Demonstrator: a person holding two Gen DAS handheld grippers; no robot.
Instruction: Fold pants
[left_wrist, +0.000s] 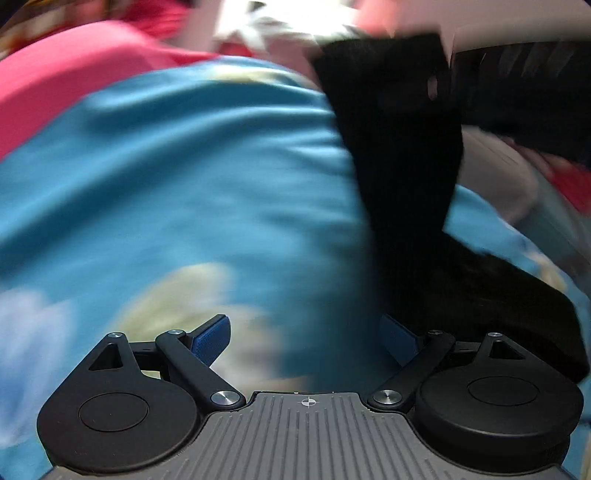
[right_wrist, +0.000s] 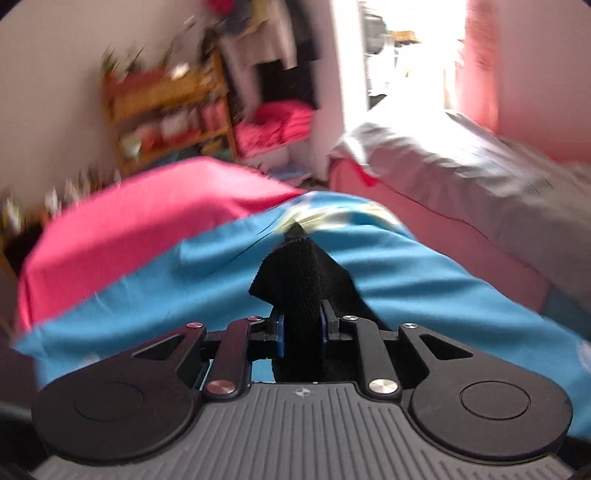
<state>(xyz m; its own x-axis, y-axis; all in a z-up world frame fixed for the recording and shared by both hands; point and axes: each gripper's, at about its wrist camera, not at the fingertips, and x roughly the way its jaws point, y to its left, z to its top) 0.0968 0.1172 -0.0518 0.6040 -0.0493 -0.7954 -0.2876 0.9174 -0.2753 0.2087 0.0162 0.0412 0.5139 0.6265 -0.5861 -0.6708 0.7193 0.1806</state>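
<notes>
The black pants (left_wrist: 402, 155) hang in a long strip at the right of the left wrist view, over a blue printed sheet (left_wrist: 207, 177). Their lower end lies across the right finger of my left gripper (left_wrist: 304, 338). That gripper is open, with its blue pads (left_wrist: 211, 339) wide apart and only sheet showing between them. In the right wrist view my right gripper (right_wrist: 302, 326) is shut on a bunched fold of the black pants (right_wrist: 295, 273), which sticks up in a peak beyond the pads. The picture is blurred.
A pink blanket (right_wrist: 140, 221) covers the far left of the bed. A second bed with a grey cover (right_wrist: 461, 158) stands to the right. A wooden shelf (right_wrist: 166, 110) with clutter and a bright doorway (right_wrist: 406, 55) are behind.
</notes>
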